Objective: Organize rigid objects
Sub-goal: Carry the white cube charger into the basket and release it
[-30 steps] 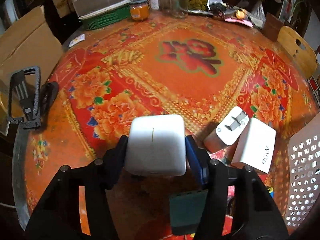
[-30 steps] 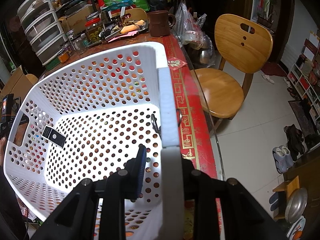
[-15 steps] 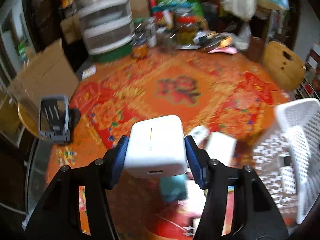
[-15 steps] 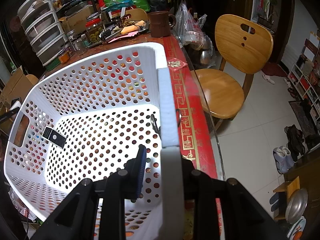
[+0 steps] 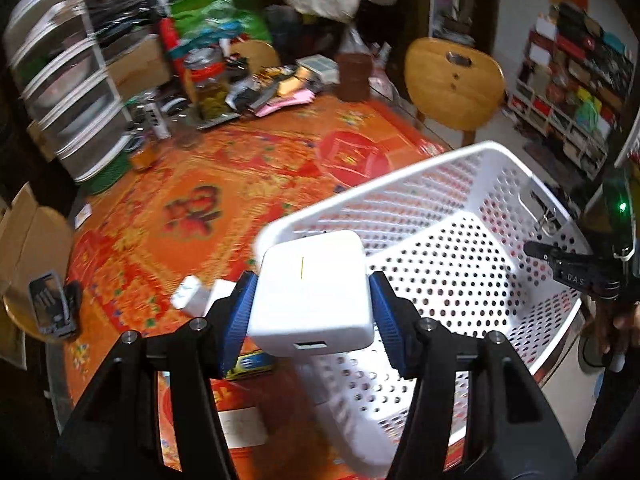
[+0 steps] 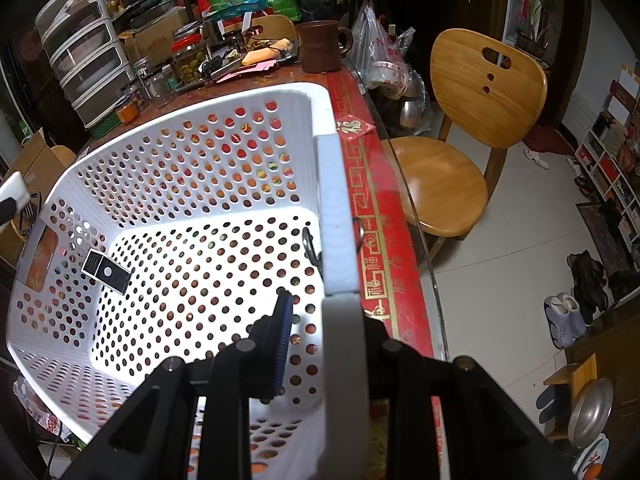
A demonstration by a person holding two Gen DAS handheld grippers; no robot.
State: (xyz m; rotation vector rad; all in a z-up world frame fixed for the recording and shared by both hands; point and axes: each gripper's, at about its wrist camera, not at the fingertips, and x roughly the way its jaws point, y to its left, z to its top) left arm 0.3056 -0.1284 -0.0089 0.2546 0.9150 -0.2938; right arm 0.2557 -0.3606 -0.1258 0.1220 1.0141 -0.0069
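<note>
The round table under its orange-and-red flowered cloth [image 5: 208, 184] fills the left wrist view, with clutter along its far edge from ten to one o'clock. On its near right side stands the white perforated plastic basket [image 5: 472, 240], spreading from about two to five o'clock in that view.

In the right wrist view the right gripper [image 6: 320, 344] sits at six o'clock with its jaws fully closed on the basket's right-hand rim, one blue pad inside the wall and the other finger outside it, holding the basket in place. The basket floor there holds only a small black flat card-like item [image 6: 107, 273] at nine o'clock.

The left gripper [image 5: 310, 312] has its jaws part-way open, its blue pads pressed on both sides of a white rounded-square charger block [image 5: 310, 292], carried in the air at the basket's near-left corner, not yet over the middle of it.

Left on the cloth at about eight o'clock are a white plug adapter [image 5: 186, 292] and a white box just beside it, and a teal-and-yellow flat pack [image 5: 248, 364] beneath the gripper.

By the look of it the sorting is early: one item is in, one is on its way, and several wait on the table.
</note>
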